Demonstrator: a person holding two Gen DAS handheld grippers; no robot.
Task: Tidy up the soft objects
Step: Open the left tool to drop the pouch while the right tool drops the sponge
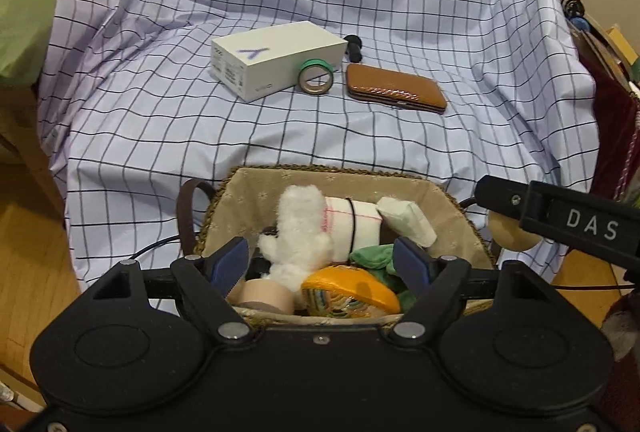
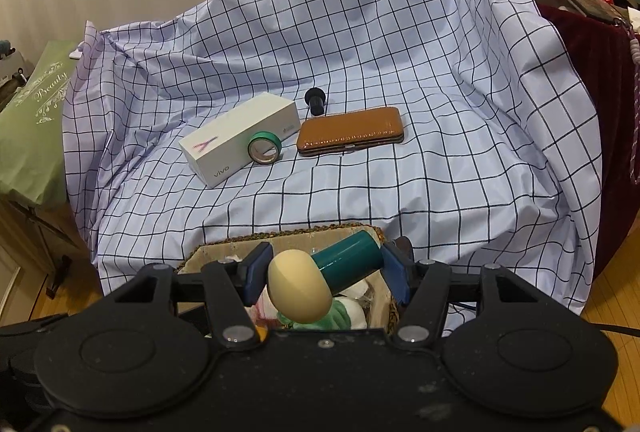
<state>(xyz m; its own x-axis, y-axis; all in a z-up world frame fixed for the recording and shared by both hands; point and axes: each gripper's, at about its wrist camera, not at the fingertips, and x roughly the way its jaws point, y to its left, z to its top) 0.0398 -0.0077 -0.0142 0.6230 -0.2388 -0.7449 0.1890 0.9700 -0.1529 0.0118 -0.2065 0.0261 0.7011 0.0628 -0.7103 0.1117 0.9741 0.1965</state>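
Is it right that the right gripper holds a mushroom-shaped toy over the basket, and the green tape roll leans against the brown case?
Not quite. The right gripper does hold the mushroom-shaped toy over the basket, but the green tape roll leans against the white box, not the brown case. The right wrist view shows it.
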